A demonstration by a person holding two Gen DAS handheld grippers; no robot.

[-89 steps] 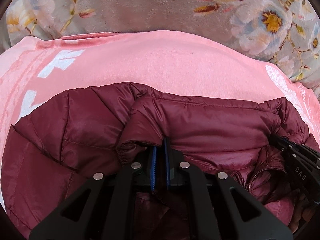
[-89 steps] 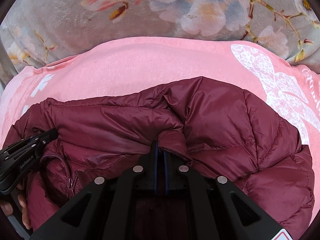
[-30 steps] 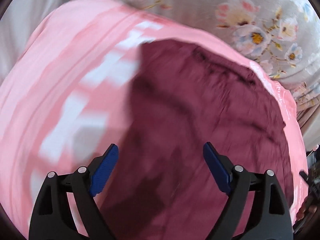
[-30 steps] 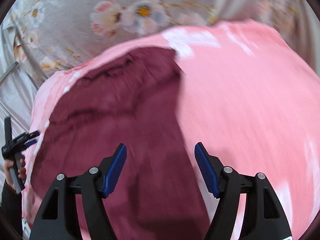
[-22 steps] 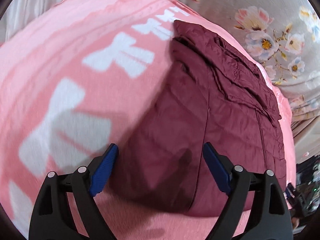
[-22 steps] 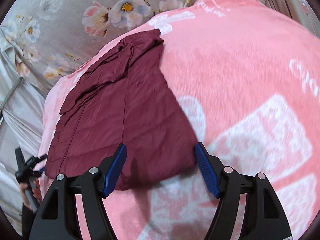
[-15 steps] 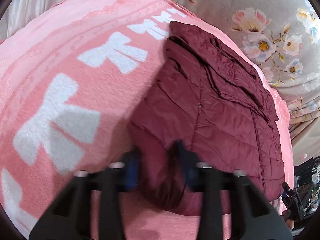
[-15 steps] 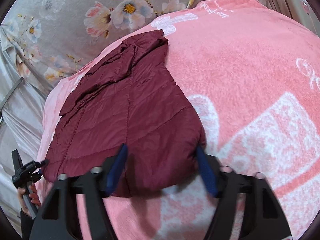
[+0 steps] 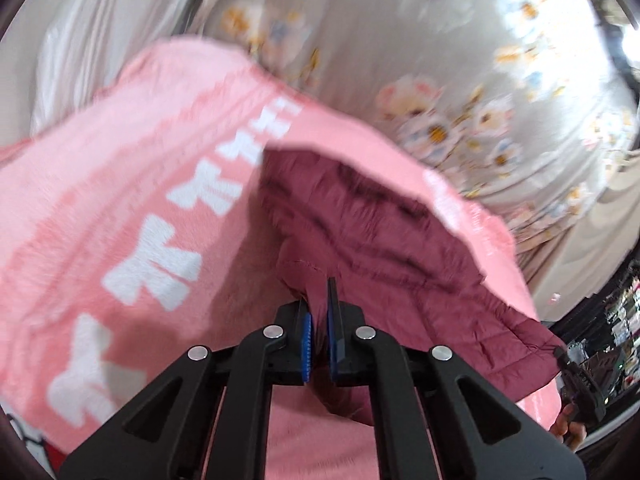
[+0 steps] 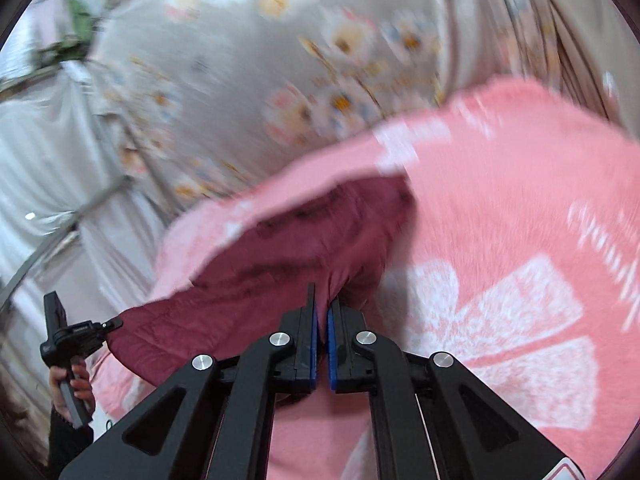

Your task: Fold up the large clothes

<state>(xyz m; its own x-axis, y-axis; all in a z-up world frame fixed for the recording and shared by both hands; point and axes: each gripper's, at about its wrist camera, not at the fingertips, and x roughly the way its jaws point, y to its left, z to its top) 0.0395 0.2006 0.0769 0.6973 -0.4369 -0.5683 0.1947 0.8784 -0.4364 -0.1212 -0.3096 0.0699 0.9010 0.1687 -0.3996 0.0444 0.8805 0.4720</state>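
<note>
We work over a pink blanket [image 9: 120, 184] with white bows, spread on a bed before floral drapery [image 9: 440, 60]. Our left gripper [image 9: 318, 344] is clamped on one near corner of the maroon puffer jacket [image 9: 380, 240], our right gripper [image 10: 322, 348] on the other; the jacket's far part lies on the blanket. We should carry both corners level and together, then set the hem squarely on the far edge.

Bright, even light; both fisheye views motion-blurred, edges curved, window glare perhaps upper right.
</note>
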